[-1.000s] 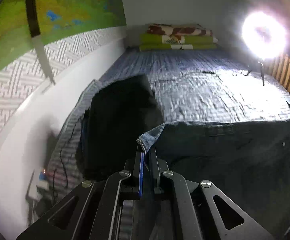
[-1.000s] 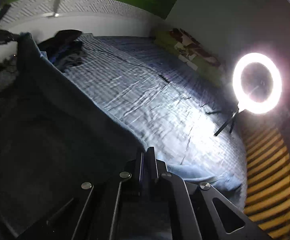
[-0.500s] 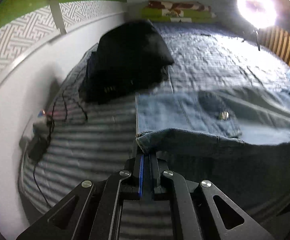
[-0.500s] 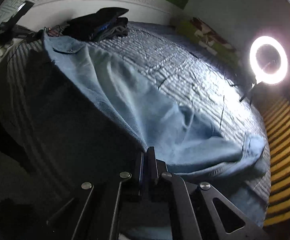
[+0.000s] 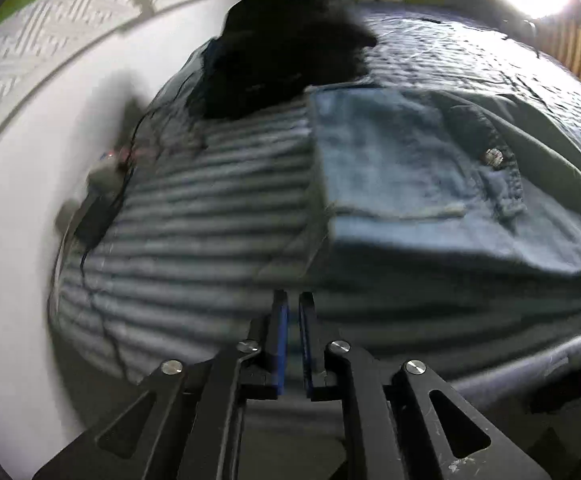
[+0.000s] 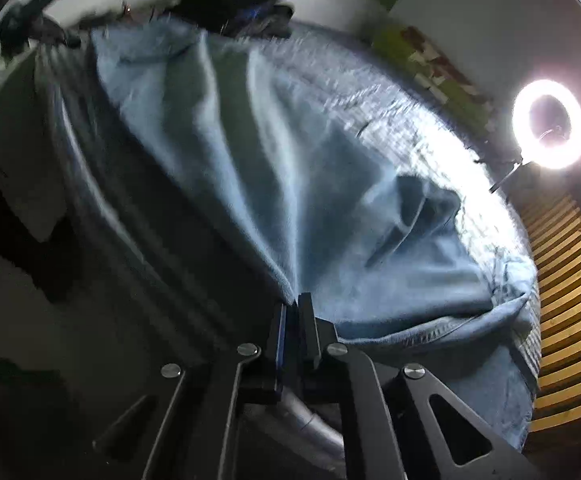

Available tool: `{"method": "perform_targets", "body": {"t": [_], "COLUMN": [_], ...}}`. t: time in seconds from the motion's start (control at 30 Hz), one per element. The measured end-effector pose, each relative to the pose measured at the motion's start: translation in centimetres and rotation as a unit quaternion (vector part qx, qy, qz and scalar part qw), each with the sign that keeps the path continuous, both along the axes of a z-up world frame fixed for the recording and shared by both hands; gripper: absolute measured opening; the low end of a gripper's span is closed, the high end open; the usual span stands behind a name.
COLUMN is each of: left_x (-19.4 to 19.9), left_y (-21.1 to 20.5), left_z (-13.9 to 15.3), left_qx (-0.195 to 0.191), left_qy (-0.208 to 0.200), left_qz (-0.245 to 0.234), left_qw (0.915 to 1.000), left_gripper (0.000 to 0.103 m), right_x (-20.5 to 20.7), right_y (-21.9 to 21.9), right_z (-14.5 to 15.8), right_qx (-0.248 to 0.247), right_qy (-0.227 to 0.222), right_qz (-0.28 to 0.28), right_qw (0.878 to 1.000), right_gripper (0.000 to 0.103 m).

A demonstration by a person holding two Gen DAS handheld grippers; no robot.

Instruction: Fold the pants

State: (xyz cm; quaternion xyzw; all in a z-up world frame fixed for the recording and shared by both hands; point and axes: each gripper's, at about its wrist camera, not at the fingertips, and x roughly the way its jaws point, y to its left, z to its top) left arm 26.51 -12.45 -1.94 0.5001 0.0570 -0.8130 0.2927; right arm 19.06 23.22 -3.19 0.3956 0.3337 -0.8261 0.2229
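One fold at most appears started: the pants (image 5: 402,160), blue denim, lie spread across the striped bed (image 5: 210,216), waist end flat near the dark clothing pile (image 5: 286,40), with no tidy stack formed yet. Judged from this, most of the folding remains.

Left claw (image 5: 293,300): jaws opening, a narrow gap showing between the pads and no cloth visible in it; the nearest denim edge lies just beyond the tips. Right claw (image 6: 292,312): pressed together, pinching an edge of the pants (image 6: 290,184), and the fabric runs up from it in taut ridges.

Edges: the near edge of the bed sits just under both claws, and some denim hangs over it. A wall with a cable (image 5: 102,208) borders the bed on the left. The ring light (image 6: 548,124) and slatted rail (image 6: 562,280) stand on the right. Open mattress beyond the pants gives room to carry an edge forward; the dark pile limits the far left corner.
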Motion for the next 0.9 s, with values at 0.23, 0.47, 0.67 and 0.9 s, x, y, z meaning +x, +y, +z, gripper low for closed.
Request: {"method": "perform_targets", "body": {"t": [0.23,0.47,0.67,0.9], "left_x": [-1.2,-8.3,-10.0,-8.5], "left_y": [3.5,8.0,7.6,7.6], "left_z": [4.0,2.9,0.7,-2.1], "left_qx": [-0.048,-0.025,0.018,0.053], "left_qy": [0.030,0.004,-0.024,-0.062], "left_qz": [-0.064,-0.157,-0.154,-0.134], "left_qw": [0.9964,0.9872,0.9876,0.9876], "left_gripper": [0.031,0.060,0.059,0.061], "right_x": [0.0,-3.5,-8.8,-16.0], "right_y": [0.8,8.1,15.4,20.9], "right_z": [1.7,5.1,6.9,6.2], "right_qx": [-0.027,-0.142,-0.226,-0.268], "right_qy": [-0.008,-0.035,-0.048,-0.070], "right_qz": [0.006,-0.148,-0.291,-0.391], "right_qw": [1.000,0.978,0.928,0.878], "right_gripper": [0.018,0.038,0.047,0.048]}}
